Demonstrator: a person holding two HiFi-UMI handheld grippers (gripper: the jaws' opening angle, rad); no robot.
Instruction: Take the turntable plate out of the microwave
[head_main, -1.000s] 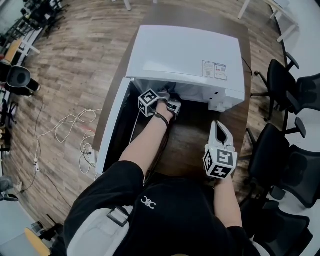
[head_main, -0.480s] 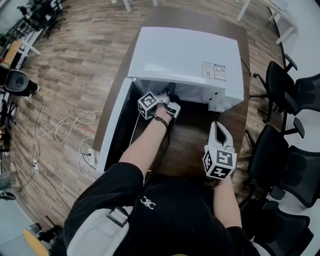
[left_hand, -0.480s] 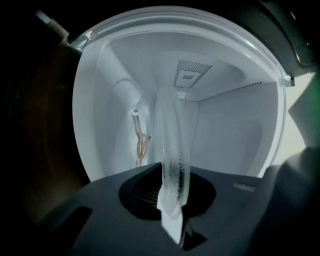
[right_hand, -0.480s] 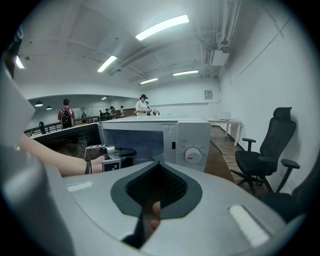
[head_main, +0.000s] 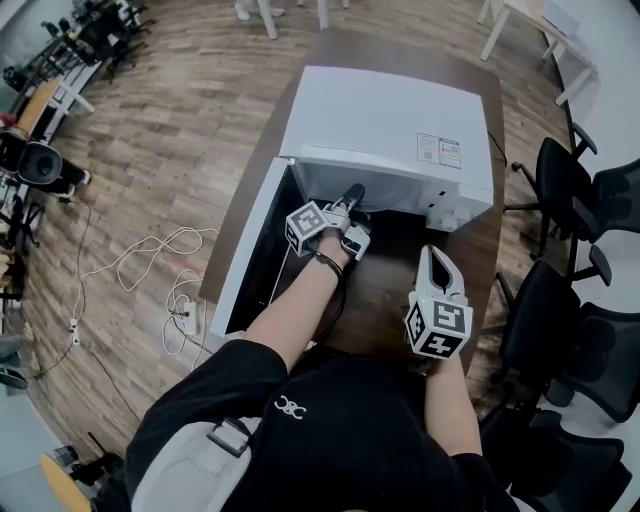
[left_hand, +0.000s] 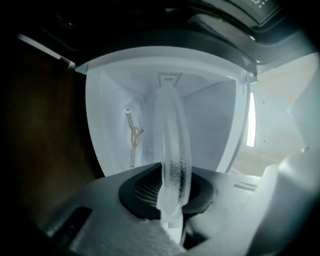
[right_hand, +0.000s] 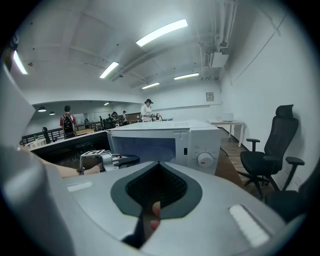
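The white microwave (head_main: 385, 120) stands on a brown table (head_main: 395, 300) with its door (head_main: 250, 250) swung open to the left. My left gripper (head_main: 350, 198) reaches level into the mouth of the cavity. In the left gripper view the clear glass turntable plate (left_hand: 170, 140) appears edge-on, and the left gripper (left_hand: 170, 195) is shut on its near rim, the white cavity behind it. My right gripper (head_main: 437, 258) hovers over the table in front of the control panel, shut with nothing in it. The right gripper view shows the right gripper (right_hand: 155, 197), the microwave (right_hand: 165, 142) and the left gripper (right_hand: 107, 161).
Black office chairs (head_main: 565, 170) stand to the right of the table. White cables (head_main: 150, 265) lie on the wooden floor at the left. The microwave's dial panel (right_hand: 202, 157) faces my right gripper. People (right_hand: 147, 109) stand far off across the room.
My left gripper has drawn back a little from the cavity toward me and risen, with the plate in it. The right gripper has lifted slightly.
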